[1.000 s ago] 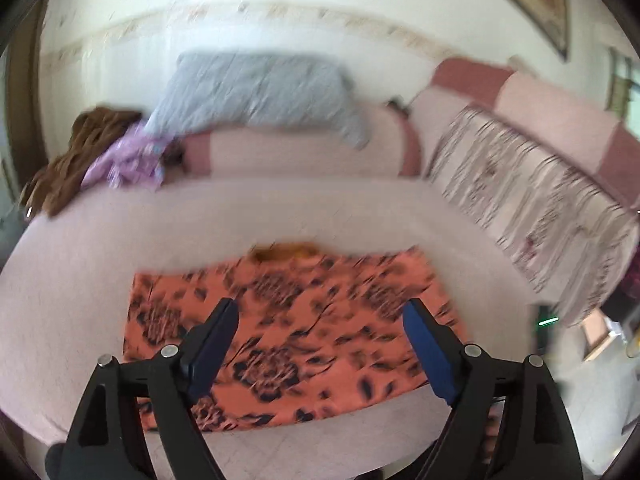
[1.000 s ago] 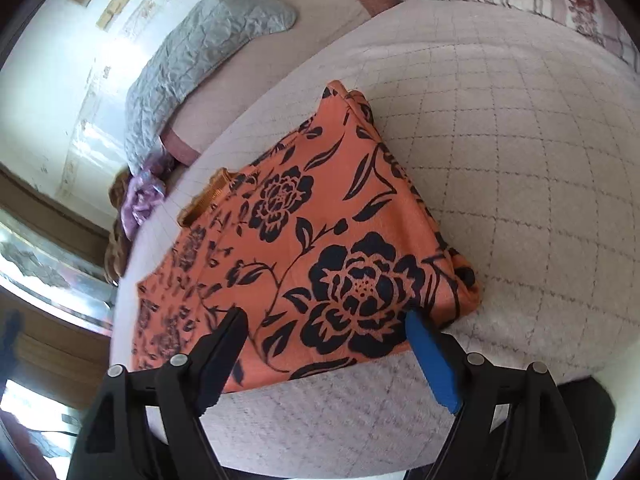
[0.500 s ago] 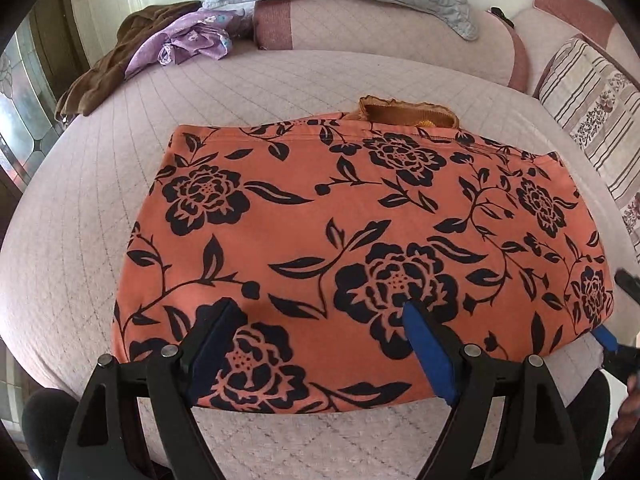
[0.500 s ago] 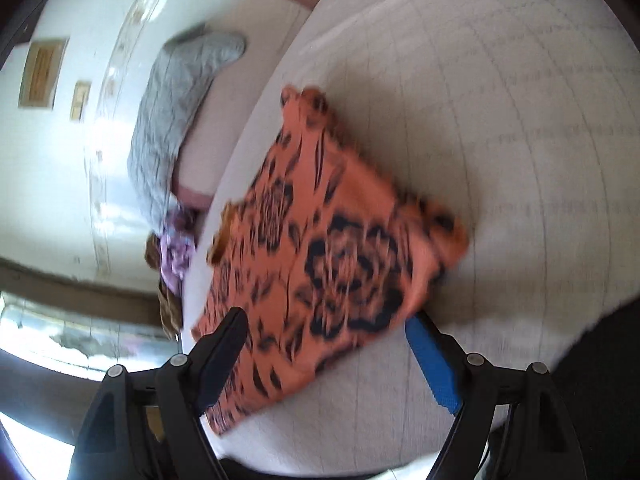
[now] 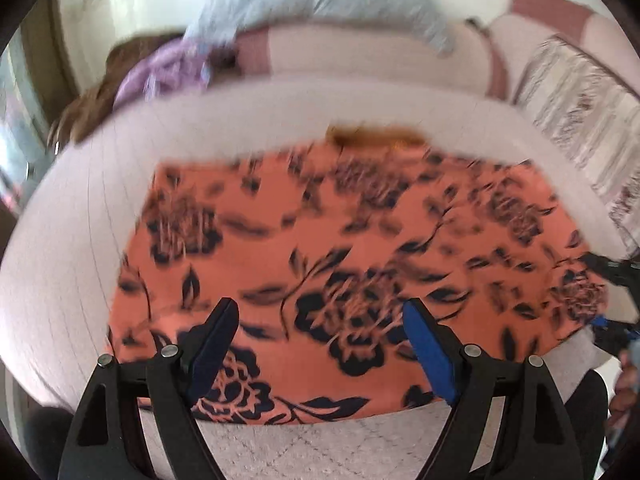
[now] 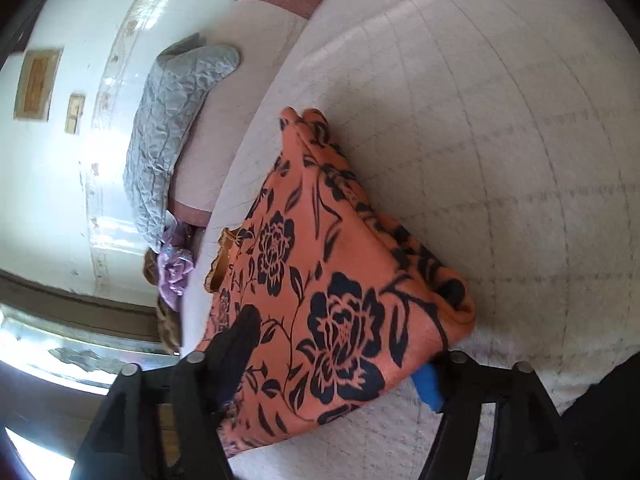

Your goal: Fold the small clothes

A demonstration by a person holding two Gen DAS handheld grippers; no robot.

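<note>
Orange floral garment (image 5: 360,264) lies spread flat on the bed (image 5: 72,240), near the front edge, approx. rectangular outline; a brown-orange trim or collar (image 5: 376,136) shows at its far edge. Right-hand end (image 6: 452,300) looks doubled over, w/ layered edges visible in the right wrist view, so est. at least one fold is in place; further folds to reduce it to a compact bundle appear outstanding. Left gripper (image 5: 320,344) hovers over the near hem, jaws wide apart, holding nothing. Right gripper (image 6: 340,360) sits at the garment's near right corner, jaws spread w/ cloth lying between them; blue pad (image 6: 428,388) partly under the corner, but no clamping evident, so grip judged not yet made. Left view is motion-blurred; fine detail unreliable. Other clothing, purple item (image 6: 174,272) and brown item (image 5: 100,96), is heaped at the far end by the grey pillow (image 6: 172,128), unfolded. Assessment: early-to-mid stage on this piece; remainder of pile untouched.
</note>
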